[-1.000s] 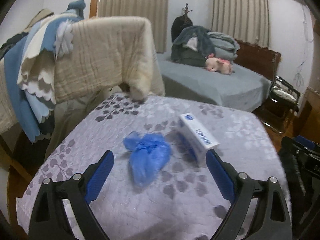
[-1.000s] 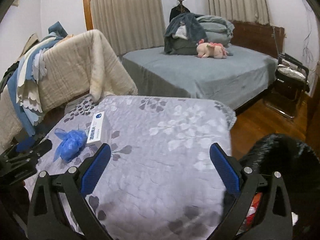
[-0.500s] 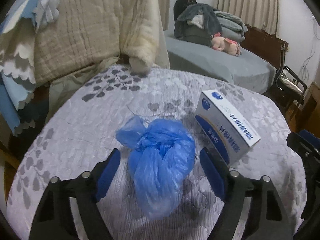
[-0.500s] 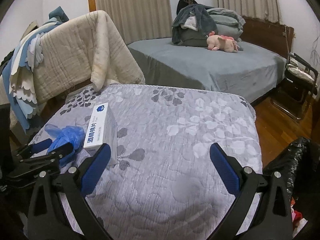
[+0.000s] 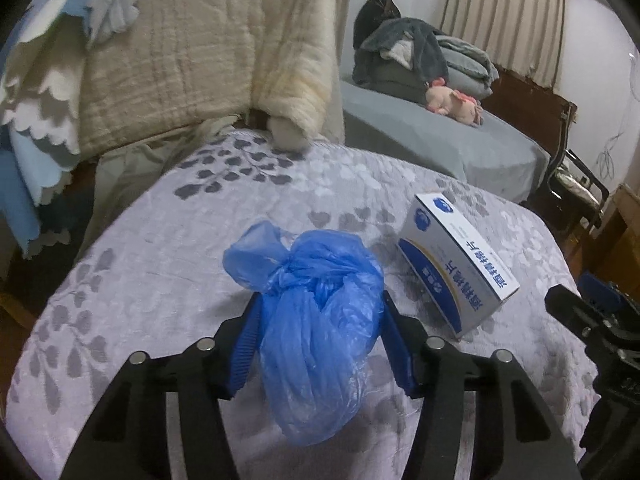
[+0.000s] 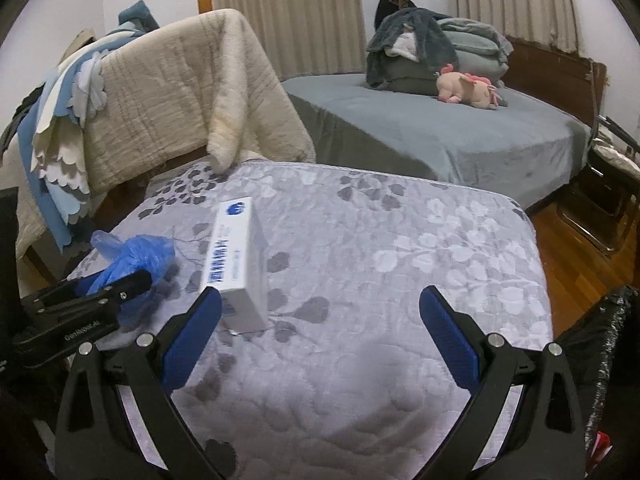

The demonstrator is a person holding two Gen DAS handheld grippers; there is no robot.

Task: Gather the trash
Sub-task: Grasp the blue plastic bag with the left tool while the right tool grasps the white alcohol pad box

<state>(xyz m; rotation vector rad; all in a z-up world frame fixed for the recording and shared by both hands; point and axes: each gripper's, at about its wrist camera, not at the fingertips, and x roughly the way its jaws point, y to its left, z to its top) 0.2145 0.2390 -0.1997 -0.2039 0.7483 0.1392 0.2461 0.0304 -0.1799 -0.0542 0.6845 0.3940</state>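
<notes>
One white box [image 5: 460, 264], blue Chinese lettering, wording illegible.

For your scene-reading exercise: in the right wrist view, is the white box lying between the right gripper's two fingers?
No. The white box stands beside the left finger of the right gripper, whose open jaws frame only bare quilt.

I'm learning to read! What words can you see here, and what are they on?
"酒精棉片": big blue characters on the white box.
"GenROBOT.AI", blurry: on the left gripper, whose jaws have just been closing around the blue plastic bag.
The box's small print: too small to read.
</notes>
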